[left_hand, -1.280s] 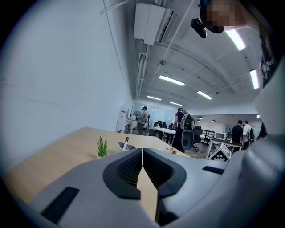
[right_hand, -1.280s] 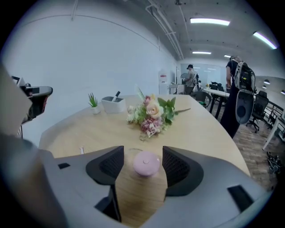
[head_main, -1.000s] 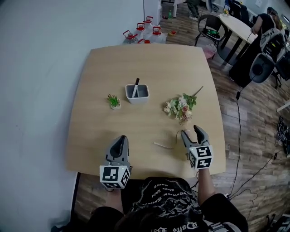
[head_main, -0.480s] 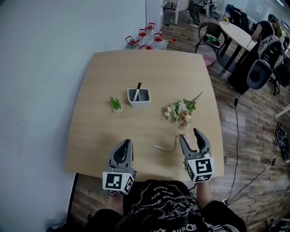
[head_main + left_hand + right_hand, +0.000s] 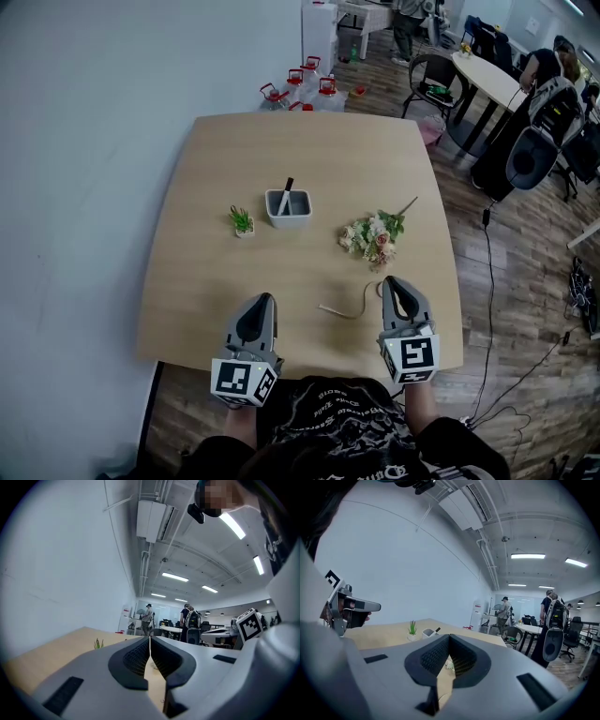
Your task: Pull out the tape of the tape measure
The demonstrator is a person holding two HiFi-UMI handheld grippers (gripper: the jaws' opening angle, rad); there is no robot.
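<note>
Both claws sit low over the near edge of the table, marker cubes toward the person and tips pointing away toward the flower bunch. The left claw lies well to the near left of the flowers, pads pressed together with nothing between them. The right claw lies just nearer than the flowers, tilted slightly inward, its jaws also closed and empty. A thin pale tape curls flat on the table nearer than the flowers, between the claws and closer to the right one. Its case cannot be made out. A grey pen holder stands left of the flowers.
</note>
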